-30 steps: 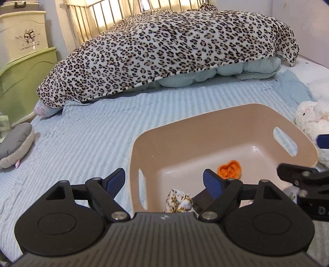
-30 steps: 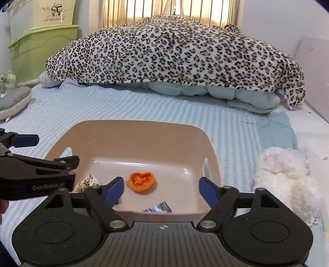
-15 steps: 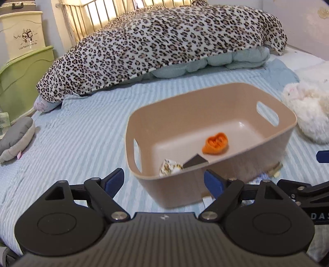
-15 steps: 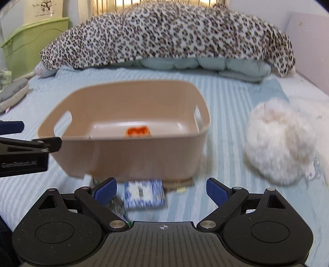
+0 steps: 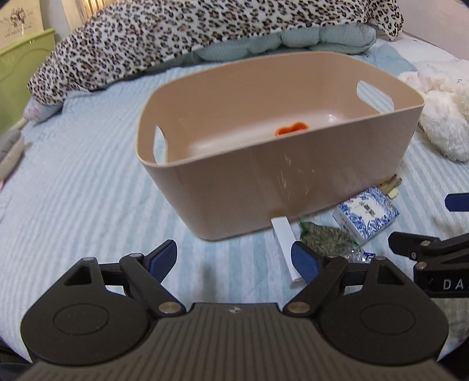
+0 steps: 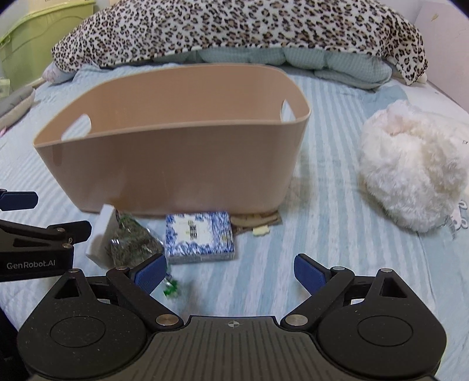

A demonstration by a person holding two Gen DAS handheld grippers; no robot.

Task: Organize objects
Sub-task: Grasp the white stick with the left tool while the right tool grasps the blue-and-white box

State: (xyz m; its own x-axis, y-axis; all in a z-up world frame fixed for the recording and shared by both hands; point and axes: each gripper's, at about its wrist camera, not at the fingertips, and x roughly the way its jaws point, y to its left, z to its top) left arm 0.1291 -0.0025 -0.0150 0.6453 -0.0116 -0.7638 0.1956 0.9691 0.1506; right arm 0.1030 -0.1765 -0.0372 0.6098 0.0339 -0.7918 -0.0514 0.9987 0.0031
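Observation:
A beige plastic basket [image 5: 293, 175] [image 6: 176, 164] stands on the striped bed with an orange item [image 5: 291, 129] inside. In front of it lie a blue-and-white patterned box [image 5: 366, 215] [image 6: 199, 237], a clear bag of green-brown bits [image 5: 325, 240] [image 6: 132, 243] and a white box [image 5: 285, 249] [image 6: 101, 234]. My left gripper [image 5: 234, 258] is open and empty, low over the bed just left of these items. My right gripper [image 6: 231, 272] is open and empty, just in front of the patterned box.
A white fluffy toy [image 6: 410, 173] [image 5: 442, 117] lies right of the basket. A leopard-print blanket [image 6: 234, 26] over a pale quilt fills the back. Green storage boxes [image 6: 32, 38] stand at far left. A flat tan piece [image 6: 255, 221] sticks out under the basket.
Both grippers have pulled back and dropped from above the basket to bed level in front of it. The loose items in front of the basket have come into view.

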